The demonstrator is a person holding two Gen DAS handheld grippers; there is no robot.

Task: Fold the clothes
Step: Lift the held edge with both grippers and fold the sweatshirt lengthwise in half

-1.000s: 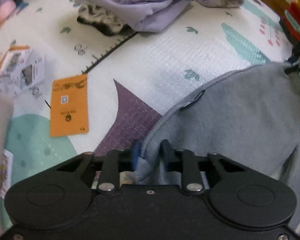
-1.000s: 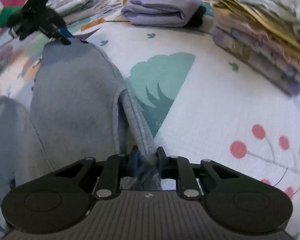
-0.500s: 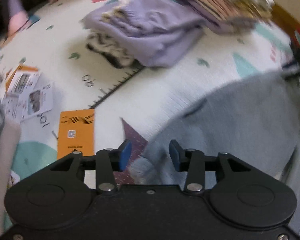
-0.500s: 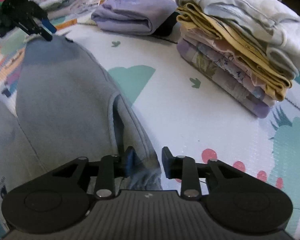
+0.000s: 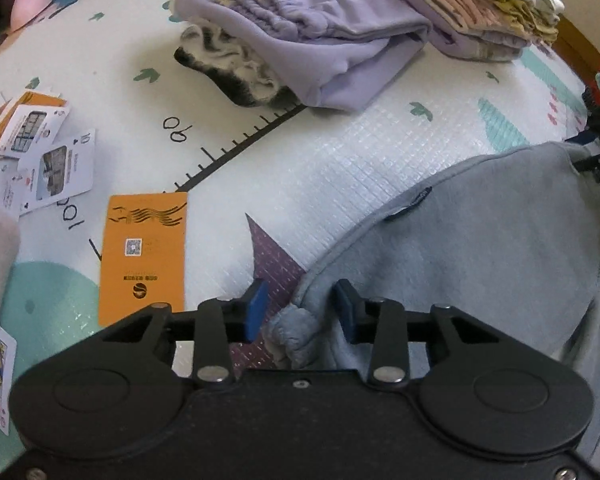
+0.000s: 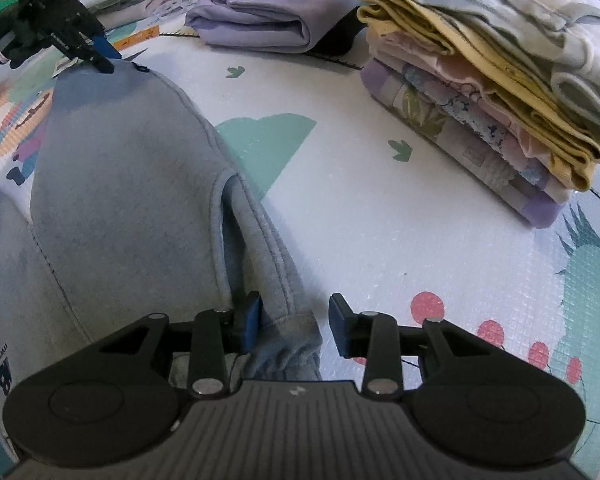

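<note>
Left wrist view first: the left tool (image 5: 300, 312) has its jaws spread wide, and a bunched corner of the grey garment (image 5: 480, 248) lies loose between the blue pads (image 5: 256, 306) without being pinched. From that corner the grey cloth spreads to the right over the play mat (image 5: 340, 168), flat on its printed surface. Just left of the tool an orange card (image 5: 144, 252) lies on the mat, and further left several playing cards (image 5: 56, 164) are scattered. Beyond them, past a printed ruler line, a folded lilac garment (image 5: 320, 44) sits on top of something black and white and fluffy. Behind that, at the far right, rises a stack of folded clothes (image 5: 480, 4).

Right wrist view: the right tool (image 6: 294, 320) also stands wide, with the garment's hemmed edge (image 6: 284, 304) lying between its pads, close to the left pad and apart from the right one. The grey garment (image 6: 120, 184) runs away from this tool across the mat (image 6: 380, 220) to its far corner, where the left tool (image 6: 100, 56) sits just at the cloth. To the right, the stack of folded clothes (image 6: 500, 80) stands well apart from the grey garment, and the lilac garment (image 6: 268, 20) lies further back.
</note>
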